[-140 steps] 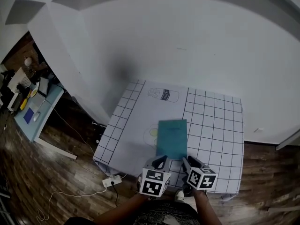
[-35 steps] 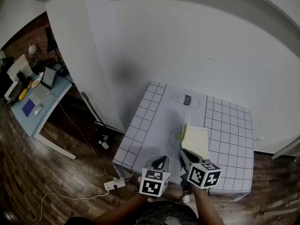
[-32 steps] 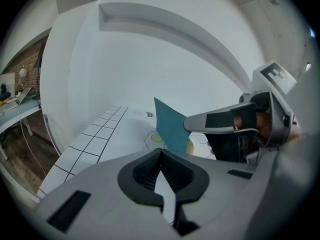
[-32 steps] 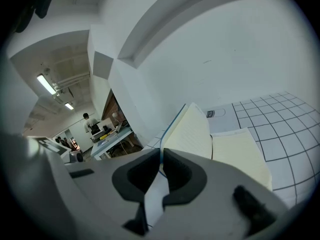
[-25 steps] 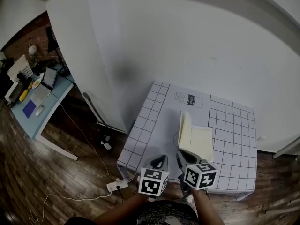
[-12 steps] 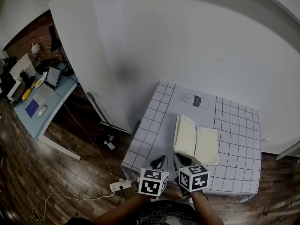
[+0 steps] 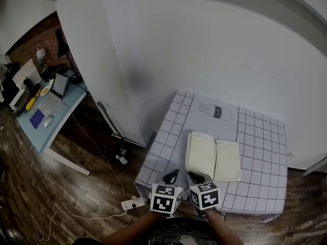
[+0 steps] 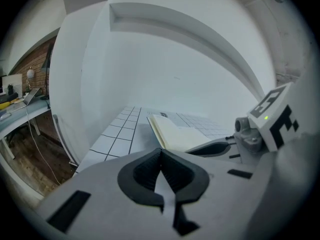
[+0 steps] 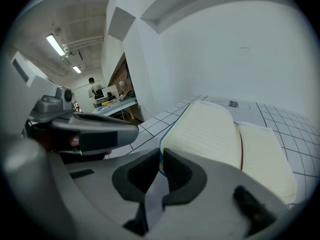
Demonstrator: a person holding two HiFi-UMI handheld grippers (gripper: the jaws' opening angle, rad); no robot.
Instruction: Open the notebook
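Observation:
The notebook point(image 7: 213, 157) lies open on the white gridded table point(image 7: 260, 137), cream pages up, with a red ribbon along its spine point(image 9: 241, 146). My right gripper point(image 7: 196, 176) sits at the near corner of the left-hand leaf. In the right gripper view its jaws point(image 9: 162, 156) are shut on the teal cover's edge. My left gripper point(image 7: 171, 176) hovers just left of it, over the table's near edge. It is shut with nothing between its jaws point(image 8: 161, 156). The left gripper view shows the notebook point(image 8: 175, 134) ahead and to the right.
A bottle drawing point(image 7: 217, 112) is printed on the table beyond the notebook. A white pillar point(image 7: 102, 60) stands at the table's left. On the wooden floor lie a power strip point(image 7: 134, 204) and cable. A blue desk point(image 7: 48, 103) with a laptop stands far left.
The notebook's left leaf has swung from nearly upright down to the left and now lies flat. My right gripper went down and left with it. The left gripper stayed beside it.

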